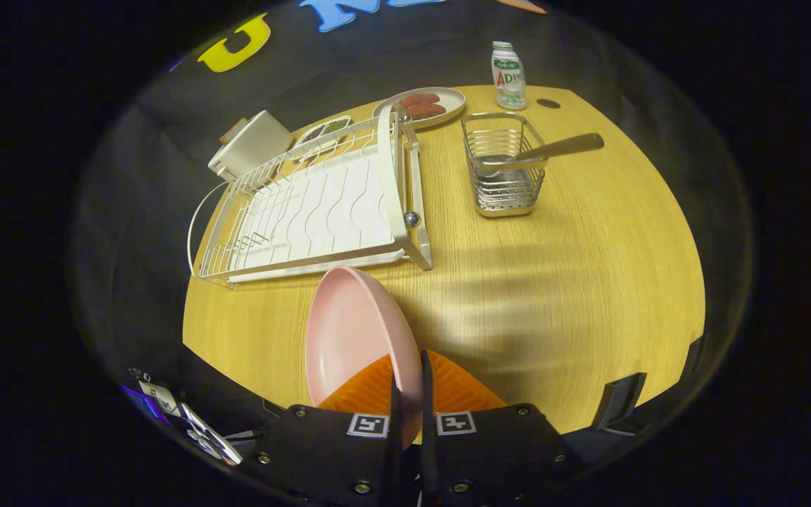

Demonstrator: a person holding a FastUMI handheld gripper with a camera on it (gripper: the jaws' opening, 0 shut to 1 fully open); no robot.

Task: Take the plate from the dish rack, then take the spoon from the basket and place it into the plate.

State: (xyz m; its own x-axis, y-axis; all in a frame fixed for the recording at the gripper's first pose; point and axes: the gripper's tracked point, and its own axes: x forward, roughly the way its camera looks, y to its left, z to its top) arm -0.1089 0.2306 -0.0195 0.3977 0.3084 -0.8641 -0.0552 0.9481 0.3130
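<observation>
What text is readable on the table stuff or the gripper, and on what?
Bottle label: printed, too blurred to quote reliably.
Square markers on the gripper, whose fingers are shut on the pink plate: coded patterns, no words.
Loose tags beside the gripper: print too small to read.

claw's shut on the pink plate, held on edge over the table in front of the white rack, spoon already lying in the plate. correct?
Not quite. The metal spoon is not in the round pink plate; it leans in the wire metal basket beyond the fingers, handle out over the rim. The rest holds: the claw grips the plate's rim, on edge over the wooden table, before the white wire dish rack. The gripper view shows it.
</observation>
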